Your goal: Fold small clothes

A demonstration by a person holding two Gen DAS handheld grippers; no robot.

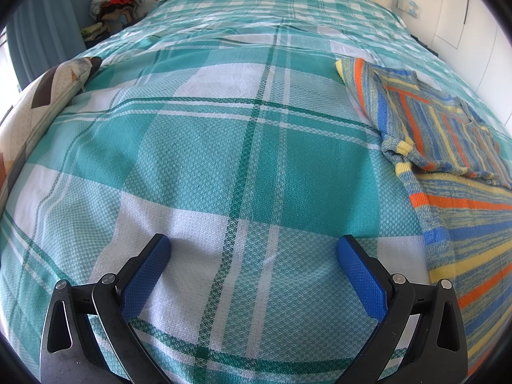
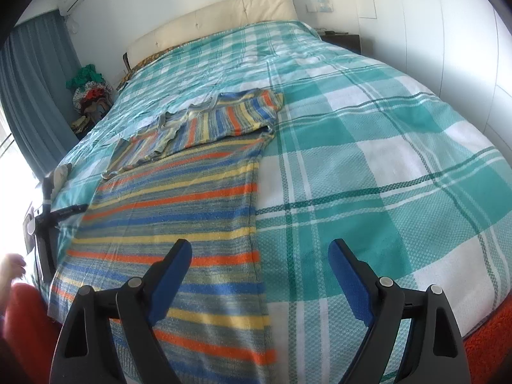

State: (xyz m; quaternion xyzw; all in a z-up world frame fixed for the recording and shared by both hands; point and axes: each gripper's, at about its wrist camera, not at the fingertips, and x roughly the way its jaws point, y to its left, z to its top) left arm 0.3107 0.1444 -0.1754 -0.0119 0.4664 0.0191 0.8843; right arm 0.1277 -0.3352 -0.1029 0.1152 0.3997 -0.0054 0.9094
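Item: striped knit sweater (image 2: 179,204), bands of blue, orange and yellow. It lay flat on the bed (image 2: 368,160), over a teal-and-white plaid bedspread (image 1: 224,147), with its upper part and sleeves folded across near the far end and its body stretched toward you.

Your left gripper (image 1: 253,249): blue-padded fingers (image 1: 145,275) spread wide, holding nothing, hovering above bare bedspread just to the left of the sweater's (image 1: 448,160) edge.

Your right gripper (image 2: 260,252): fingers (image 2: 350,275) likewise spread and holding nothing. The left finger sat above the sweater's lower body, the right finger above bedspread; whether either touched the fabric could not be told.

Surroundings: patterned pillow (image 1: 41,96) at the bed's left edge; cream headboard (image 2: 224,22) at the far end; blue-grey curtain (image 2: 35,73) on the left; heap of coloured clothes (image 1: 115,3) beside the bed near the curtain; dark nightstand (image 2: 342,41) on the far right.
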